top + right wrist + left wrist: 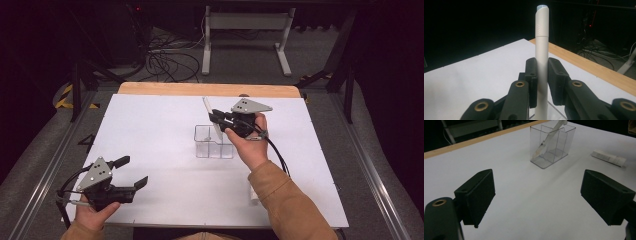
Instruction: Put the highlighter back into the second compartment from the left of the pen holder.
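2 compartments divide the clear holder (214, 142); the white pen (541, 60), clamped in the right gripper (218, 120), leans steeply with its lower end in 1 compartment. Left gripper (131, 172), jaws apart and empty, sits far off.

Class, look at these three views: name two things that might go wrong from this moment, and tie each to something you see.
1. The right hand-held gripper pinches the white pen, which leans with its lower end in the clear divided holder; a sideways push might tip that light holder.
2. The grip sits low on a long, smooth pen, so it may pivot or slip.
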Demonstrator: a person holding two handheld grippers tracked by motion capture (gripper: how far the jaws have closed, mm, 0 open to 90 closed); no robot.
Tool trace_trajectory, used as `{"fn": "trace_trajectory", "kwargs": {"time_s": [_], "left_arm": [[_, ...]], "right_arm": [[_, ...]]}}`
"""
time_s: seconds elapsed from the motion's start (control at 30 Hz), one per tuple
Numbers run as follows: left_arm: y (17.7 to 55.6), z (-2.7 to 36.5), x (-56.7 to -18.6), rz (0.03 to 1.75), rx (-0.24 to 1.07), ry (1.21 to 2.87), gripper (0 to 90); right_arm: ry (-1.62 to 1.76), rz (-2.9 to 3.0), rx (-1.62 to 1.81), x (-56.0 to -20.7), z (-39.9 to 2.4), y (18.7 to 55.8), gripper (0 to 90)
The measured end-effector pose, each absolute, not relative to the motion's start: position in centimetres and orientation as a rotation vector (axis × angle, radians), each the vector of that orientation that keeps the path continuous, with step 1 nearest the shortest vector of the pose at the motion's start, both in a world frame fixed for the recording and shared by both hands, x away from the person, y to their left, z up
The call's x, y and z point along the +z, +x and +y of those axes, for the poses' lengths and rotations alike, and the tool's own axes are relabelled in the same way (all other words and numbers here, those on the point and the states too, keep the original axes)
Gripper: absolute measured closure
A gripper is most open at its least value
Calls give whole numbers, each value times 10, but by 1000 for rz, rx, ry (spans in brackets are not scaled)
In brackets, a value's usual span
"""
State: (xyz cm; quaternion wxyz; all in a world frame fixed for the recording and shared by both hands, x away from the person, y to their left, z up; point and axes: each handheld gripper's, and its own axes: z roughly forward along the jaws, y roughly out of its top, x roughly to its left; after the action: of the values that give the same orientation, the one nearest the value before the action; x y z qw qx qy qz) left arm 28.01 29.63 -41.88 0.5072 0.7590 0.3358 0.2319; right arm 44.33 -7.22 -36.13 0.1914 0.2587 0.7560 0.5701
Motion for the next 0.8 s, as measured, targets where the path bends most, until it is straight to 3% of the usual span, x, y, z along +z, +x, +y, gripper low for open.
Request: {"fn": "trace_trajectory", "kwargs": {"time_s": [0.63, 0.7, 0.8], "left_arm": [[279, 298, -419, 807, 564, 1834, 132], [279, 298, -419, 809, 566, 1832, 132], [279, 298, -419, 808, 569, 1834, 132]], "right_arm": [[787, 2107, 1581, -372, -66, 446, 785], [802, 2093, 1583, -373, -67, 447, 695], [812, 2072, 1569, -371, -71, 447, 643]]}}
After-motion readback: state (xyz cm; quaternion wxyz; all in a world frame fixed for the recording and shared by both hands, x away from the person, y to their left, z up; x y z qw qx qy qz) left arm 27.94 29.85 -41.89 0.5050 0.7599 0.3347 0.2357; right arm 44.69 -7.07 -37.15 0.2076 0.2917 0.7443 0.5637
